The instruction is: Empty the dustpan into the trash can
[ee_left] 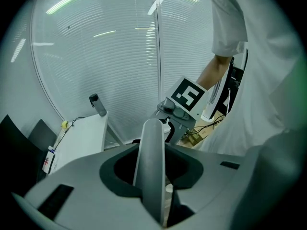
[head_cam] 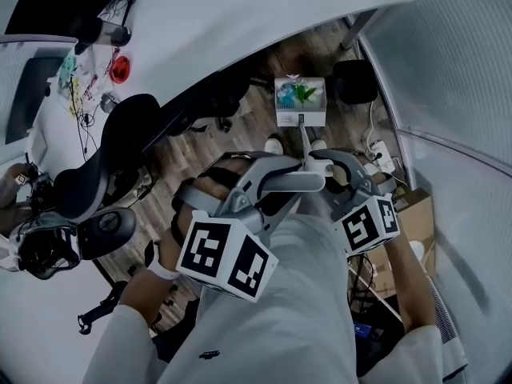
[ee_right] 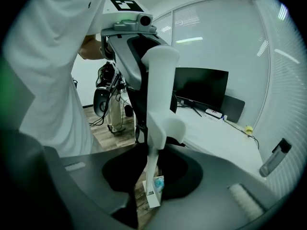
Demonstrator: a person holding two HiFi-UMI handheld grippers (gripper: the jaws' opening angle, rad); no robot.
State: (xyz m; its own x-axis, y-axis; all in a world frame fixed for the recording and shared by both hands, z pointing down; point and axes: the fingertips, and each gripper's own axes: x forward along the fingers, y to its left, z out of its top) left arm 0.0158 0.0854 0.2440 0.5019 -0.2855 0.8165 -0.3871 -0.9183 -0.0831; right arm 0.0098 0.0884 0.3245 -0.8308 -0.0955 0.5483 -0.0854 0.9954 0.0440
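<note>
- While the dustpan [head_cam: 316, 119] still carries its green and blue scraps [head_cam: 298, 94], none of the emptying is done. It hangs level at the foot of its handle [head_cam: 305, 142], at 12 o'clock from both grippers, over the floor just ahead of the person's shoes [head_cam: 274, 144].
- Up top, the left gripper [head_cam: 276, 184] has its jaws drawn narrow onto the thick upper end of the handle. In the left gripper view the grey bar runs straight up between them.
- At 3 o'clock of it, the right gripper [head_cam: 326, 166] is likewise clamped on the handle, a little lower down. The right gripper view looks along the white shaft to the pan and the scraps inside.
- What is left, as I judge it: carry the pan to the trash can, tip it over the rim, and let the scraps slide out.
- A dark rounded thing [head_cam: 354, 80] at 2 o'clock of the pan, by the glass, may be that can, but the head view is too dim and small there to be sure.
- The floor [head_cam: 240, 138] is brown wooden planks, with a white power strip [head_cam: 376, 154] and its cord at 3 o'clock of the shoes.
- For the room, a curved white desk [head_cam: 208, 22] strewn with wires sweeps across 10 to 12 o'clock, and a black office chair [head_cam: 120, 162] stands at 9 o'clock.
- A glass wall with blinds [head_cam: 448, 70] fills 1 to 3 o'clock, and a dark monitor [ee_right: 201, 87] stands on another desk.
</note>
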